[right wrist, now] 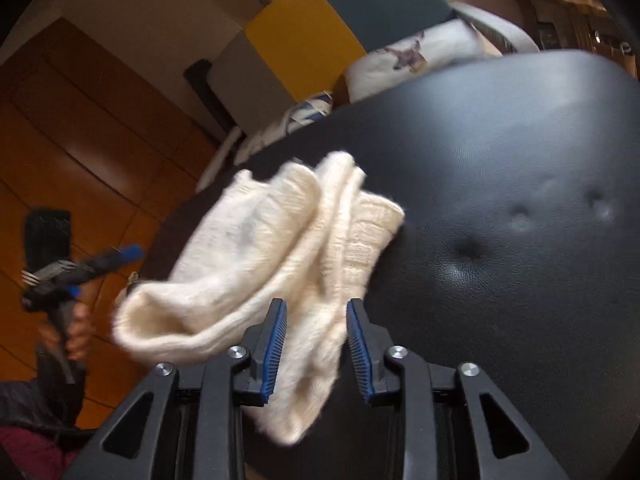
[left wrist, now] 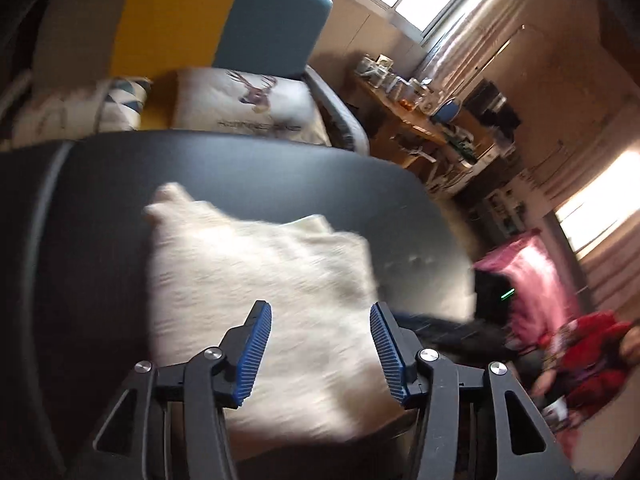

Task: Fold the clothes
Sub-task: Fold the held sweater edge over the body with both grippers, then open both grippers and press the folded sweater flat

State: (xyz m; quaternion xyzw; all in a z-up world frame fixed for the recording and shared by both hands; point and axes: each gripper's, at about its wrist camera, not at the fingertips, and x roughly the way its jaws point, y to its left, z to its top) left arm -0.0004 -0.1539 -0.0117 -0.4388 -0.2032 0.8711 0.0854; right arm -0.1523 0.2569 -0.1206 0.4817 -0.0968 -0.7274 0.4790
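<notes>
A fuzzy cream knit garment [right wrist: 280,248], ribbed at its cuff, lies folded on the black leather-like table [right wrist: 500,152], with both the left gripper [left wrist: 320,350] and right gripper [right wrist: 316,346] parted and empty above it.

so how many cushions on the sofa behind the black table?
2. A deer-print cushion against the blue and yellow sofa back, and a triangle-patterned cushion left of it. More may be hidden behind the black table.
</notes>
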